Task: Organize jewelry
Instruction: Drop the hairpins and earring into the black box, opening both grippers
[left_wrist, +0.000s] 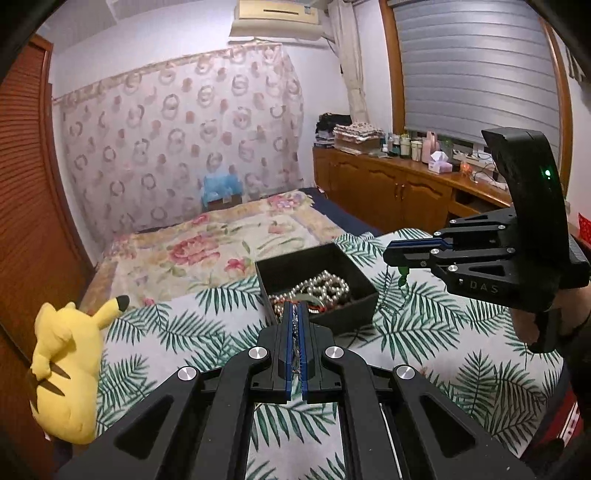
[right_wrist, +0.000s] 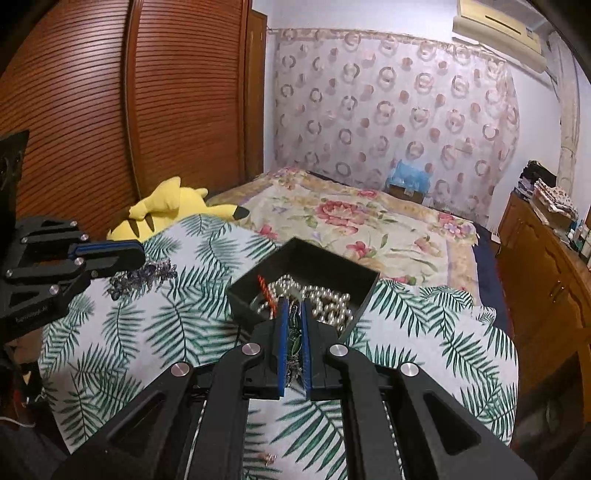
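Left gripper (left_wrist: 294, 314): clamped on thin silver chain (left_wrist: 295, 343).
Right gripper (right_wrist: 294, 314): clamped on green-stone necklace (right_wrist: 294, 338).
Black box (left_wrist: 354, 271): just ahead of both tips, pearls (right_wrist: 325, 299) inside.
Handling: light, limp, tangle-prone; best pinched mid-strand.

Bedroom: slatted red-brown wooden wardrobe (right_wrist: 110, 110) left of the tool; floral-quilted bed (left_wrist: 207, 243) ahead; grey pleated window blind (left_wrist: 476, 70) upper right.

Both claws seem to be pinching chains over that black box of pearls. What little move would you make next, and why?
Probably draw the left gripper and right gripper gently apart: each is shut on a chain, the right's carrying green pieces, above the black box, so parting should untangle them.
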